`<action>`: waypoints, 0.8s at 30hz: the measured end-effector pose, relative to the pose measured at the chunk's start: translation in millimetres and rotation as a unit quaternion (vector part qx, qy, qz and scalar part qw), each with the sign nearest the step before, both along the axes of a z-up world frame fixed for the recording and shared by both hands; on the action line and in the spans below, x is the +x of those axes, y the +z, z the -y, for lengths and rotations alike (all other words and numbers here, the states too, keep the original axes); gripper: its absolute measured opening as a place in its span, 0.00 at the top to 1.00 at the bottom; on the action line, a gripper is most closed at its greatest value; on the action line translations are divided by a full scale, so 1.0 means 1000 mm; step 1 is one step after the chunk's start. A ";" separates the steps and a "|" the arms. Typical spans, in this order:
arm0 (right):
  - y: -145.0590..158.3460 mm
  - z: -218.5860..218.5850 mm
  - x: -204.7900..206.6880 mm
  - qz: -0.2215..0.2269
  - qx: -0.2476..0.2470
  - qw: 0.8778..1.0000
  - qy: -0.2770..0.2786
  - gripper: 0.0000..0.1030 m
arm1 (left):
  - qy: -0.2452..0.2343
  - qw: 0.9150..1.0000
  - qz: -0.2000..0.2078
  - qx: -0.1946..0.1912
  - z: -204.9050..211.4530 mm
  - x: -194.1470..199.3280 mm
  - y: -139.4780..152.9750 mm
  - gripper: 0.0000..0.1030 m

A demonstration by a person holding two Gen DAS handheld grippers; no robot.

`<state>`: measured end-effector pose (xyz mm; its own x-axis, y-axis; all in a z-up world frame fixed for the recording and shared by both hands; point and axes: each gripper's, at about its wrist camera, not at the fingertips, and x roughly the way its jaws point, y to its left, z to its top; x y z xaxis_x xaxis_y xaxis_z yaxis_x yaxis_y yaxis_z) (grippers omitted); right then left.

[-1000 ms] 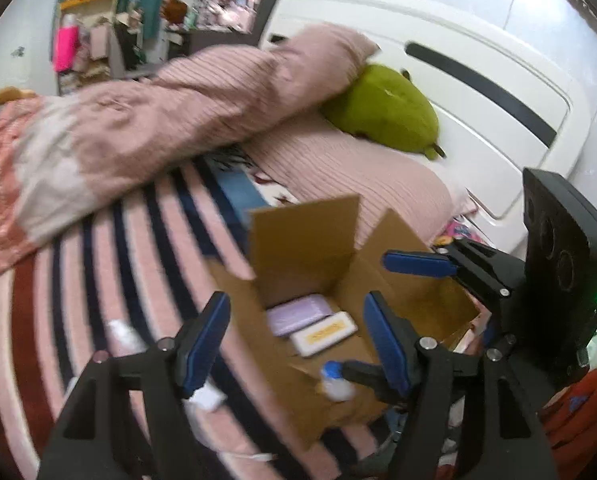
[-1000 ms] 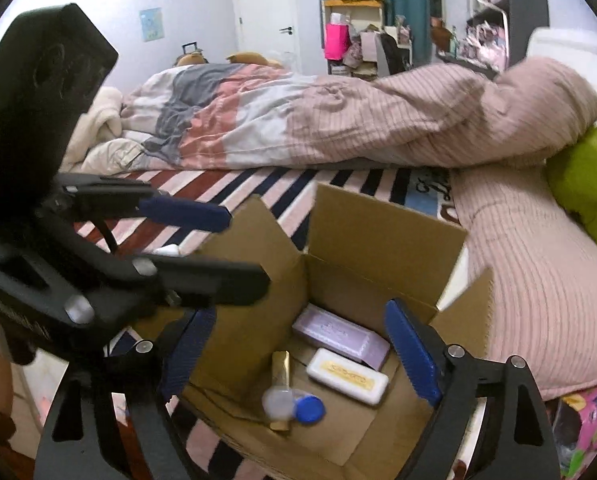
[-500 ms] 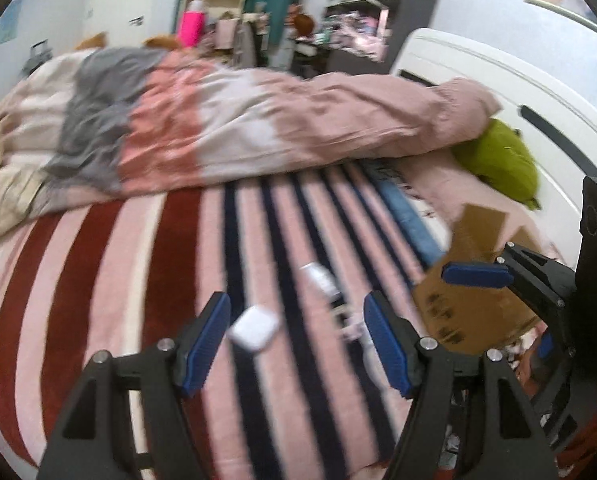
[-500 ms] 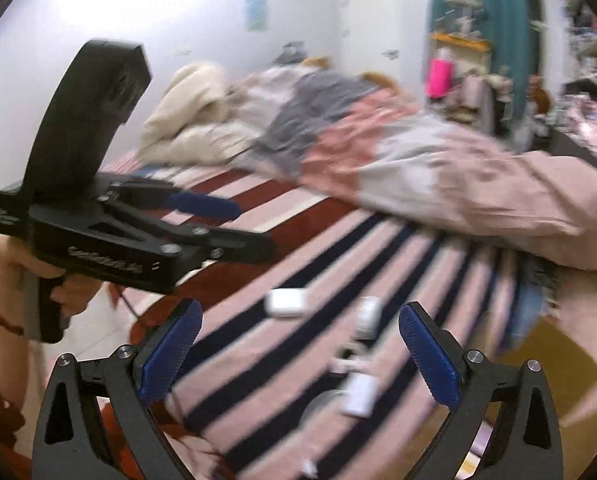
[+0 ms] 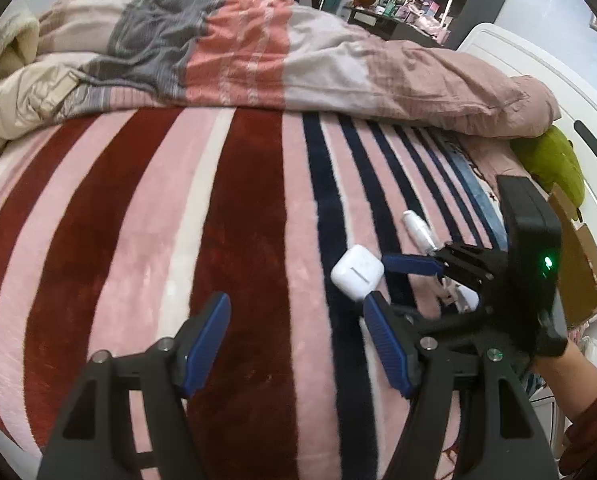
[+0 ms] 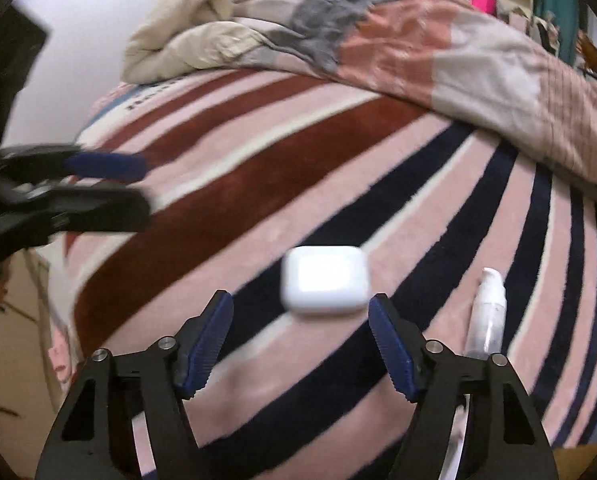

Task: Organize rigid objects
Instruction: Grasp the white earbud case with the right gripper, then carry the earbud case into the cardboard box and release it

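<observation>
While the right gripper [image 6: 300,340] hangs wide open, a white earbud case [image 6: 325,286] lies just ahead on the striped blanket [image 6: 226,216]. Left gripper [image 5: 294,340] likewise spread, gripping nothing (pump bottle [image 6: 487,312] lies beside the case).

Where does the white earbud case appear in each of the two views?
Left wrist: white earbud case right of centre, beside the right tongs.
Right wrist: the case lies centred, just ahead of the open tongs.
Shared landmark: clear pump bottle.

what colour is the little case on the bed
White; the case shows best in the right wrist view, just ahead of the open right tool.
</observation>
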<state>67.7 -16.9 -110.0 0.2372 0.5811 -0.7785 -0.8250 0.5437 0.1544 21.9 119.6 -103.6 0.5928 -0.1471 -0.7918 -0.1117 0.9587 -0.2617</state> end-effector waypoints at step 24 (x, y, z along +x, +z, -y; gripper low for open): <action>0.118 0.081 -0.074 0.121 0.101 0.987 0.026 0.52 | -0.138 0.985 0.078 -0.066 0.111 -0.001 0.095 0.63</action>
<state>-6.7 -98.0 8.5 0.3675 0.7357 -0.5690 -0.8773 0.4773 0.0506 20.5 8.1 -8.7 0.6287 -0.4164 -0.6568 0.2008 0.9028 -0.3802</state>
